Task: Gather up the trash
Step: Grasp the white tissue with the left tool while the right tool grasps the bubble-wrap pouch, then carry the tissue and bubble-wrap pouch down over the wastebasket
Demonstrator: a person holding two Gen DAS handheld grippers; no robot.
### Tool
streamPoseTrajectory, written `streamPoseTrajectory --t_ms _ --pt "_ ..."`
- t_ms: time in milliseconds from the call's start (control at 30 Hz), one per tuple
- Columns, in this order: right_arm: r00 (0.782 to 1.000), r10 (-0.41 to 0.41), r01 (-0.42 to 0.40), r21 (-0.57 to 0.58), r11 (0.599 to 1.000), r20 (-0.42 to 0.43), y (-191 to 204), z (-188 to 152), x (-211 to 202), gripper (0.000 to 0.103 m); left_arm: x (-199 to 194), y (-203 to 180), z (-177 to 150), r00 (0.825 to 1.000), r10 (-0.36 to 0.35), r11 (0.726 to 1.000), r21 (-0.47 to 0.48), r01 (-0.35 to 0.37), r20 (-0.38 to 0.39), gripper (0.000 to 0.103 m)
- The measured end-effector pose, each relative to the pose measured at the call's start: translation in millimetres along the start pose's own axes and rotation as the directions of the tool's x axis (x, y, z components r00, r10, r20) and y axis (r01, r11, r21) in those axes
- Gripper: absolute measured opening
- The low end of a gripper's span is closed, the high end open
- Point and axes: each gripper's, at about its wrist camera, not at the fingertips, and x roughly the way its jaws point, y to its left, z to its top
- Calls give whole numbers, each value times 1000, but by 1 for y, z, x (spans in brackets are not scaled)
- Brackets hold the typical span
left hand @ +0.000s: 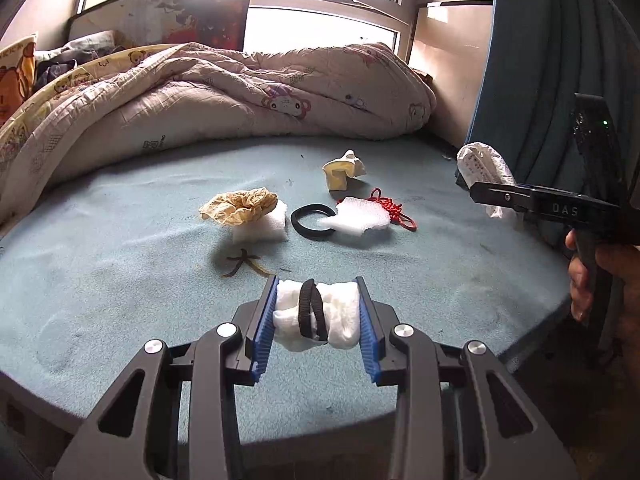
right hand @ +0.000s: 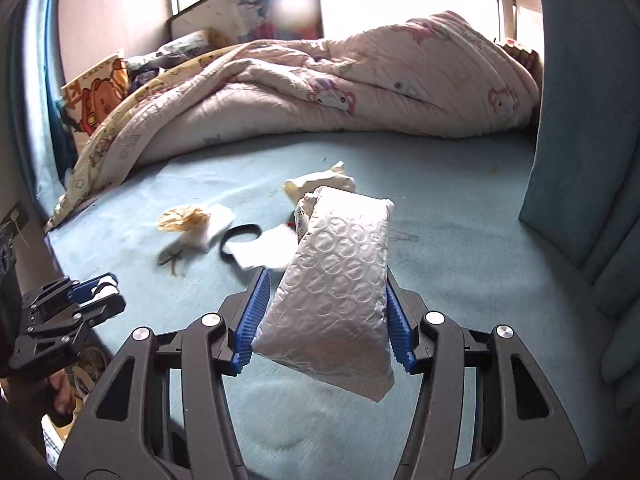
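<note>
My left gripper (left hand: 318, 280) is shut on a white foam wad (left hand: 344, 316) with a black band around it, held over the blue bed sheet (left hand: 120, 272). My right gripper (right hand: 326, 276) is shut on a white bubble mailer (right hand: 336, 288); it shows at the right of the left wrist view (left hand: 484, 168). On the sheet lie a crumpled yellow paper (left hand: 240, 206) on a white foam block (left hand: 264, 228), a black ring (left hand: 314, 222), a white foam sheet (left hand: 360, 220), a red cord knot (left hand: 390, 206), a cream crumpled paper (left hand: 344, 168) and a banana peel (left hand: 244, 264).
A rumpled pink quilt (left hand: 224, 96) fills the back of the bed. A blue padded headboard (right hand: 584, 120) stands at the right. The bed edge runs close below both grippers. A cartoon pillow (right hand: 96, 96) lies at the far left.
</note>
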Motion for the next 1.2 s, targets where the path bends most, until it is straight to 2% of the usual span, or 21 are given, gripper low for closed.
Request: streamPoseTrajectory --t_ms 200,433,633,833,1033,1200 --pt "996 81 -79 -71 994 24 43 -46 -60 51 -37 -9 -24 1000 8 1000 15 -8 -6 35" --pt "992 125 -125 -109 986 -13 74 -115 -88 51 -67 -23 -67 999 -7 999 41 9 -47 35" --pt "987 132 -144 -142 979 -92 92 -187 -68 51 -69 -33 -117 993 -41 998 44 46 -113 35" --pt "973 149 -171 -112 979 -178 93 -251 -45 51 -43 -33 -183 976 -77 996 20 83 -205 35" --pt "954 154 -176 -62 982 -256 83 -292 -16 51 -5 -32 -235 952 -129 991 -9 132 -278 35" --pt "935 149 -170 -38 985 -321 75 -313 14 51 29 -36 -263 925 -138 990 -11 143 -353 35"
